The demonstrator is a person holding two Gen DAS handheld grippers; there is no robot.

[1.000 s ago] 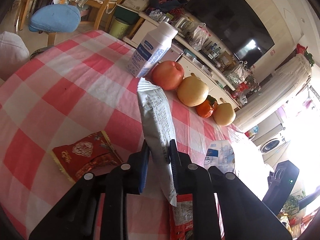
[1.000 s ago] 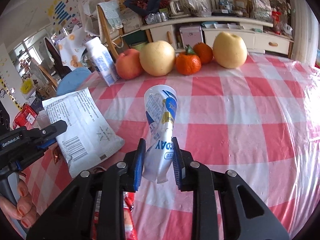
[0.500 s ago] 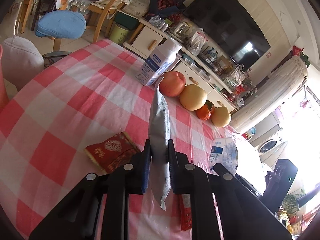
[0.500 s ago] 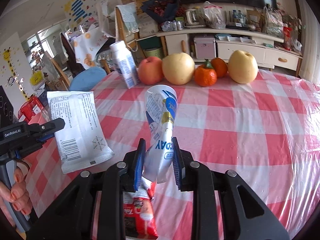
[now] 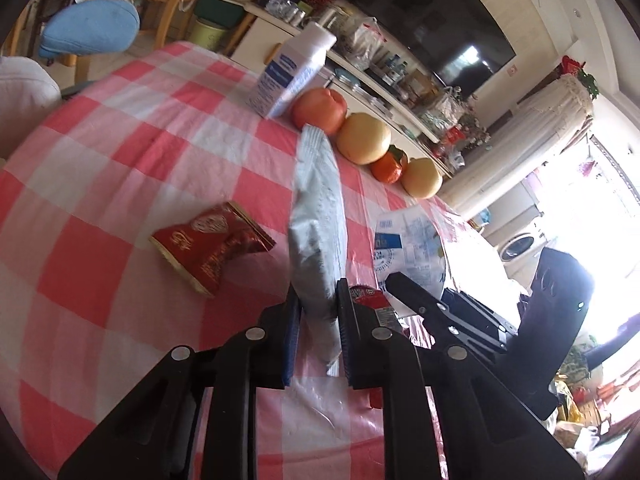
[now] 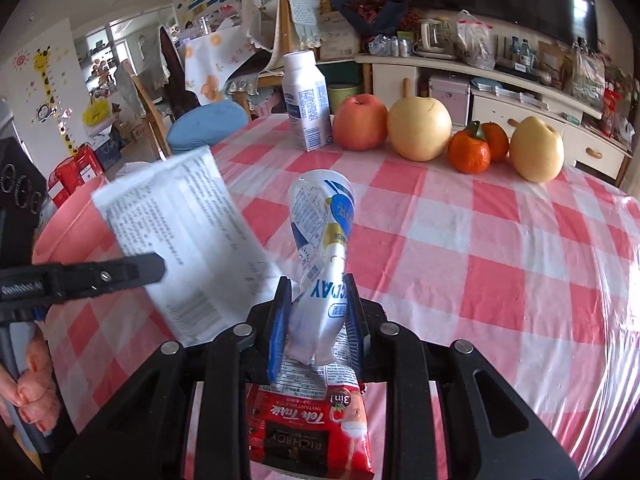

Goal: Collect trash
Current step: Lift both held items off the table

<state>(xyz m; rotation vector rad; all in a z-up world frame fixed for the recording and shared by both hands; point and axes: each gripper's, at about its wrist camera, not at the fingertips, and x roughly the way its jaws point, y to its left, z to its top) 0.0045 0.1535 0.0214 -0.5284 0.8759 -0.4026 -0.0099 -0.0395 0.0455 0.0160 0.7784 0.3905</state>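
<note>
— What sort of place are we looking at here?

— A lived-in home, a dining and living room in one. A round table (image 6: 500,248) wearing a red-and-white checked cloth under clear plastic is filling the middle of the frame, with an apple (image 6: 360,122), pears and mandarins sitting along its far edge beside a milk carton (image 6: 307,100).

— Anything beyond the table telling you that?

— Plenty. A big dark television (image 5: 432,28) is hanging at the upper right over a long cream sideboard (image 6: 520,96) crowded with bottles, bags and a kettle. Wooden chairs with a blue cushion (image 6: 208,126) are standing at centre left, and a giraffe height chart (image 6: 48,92) is decorating the left wall.
</note>
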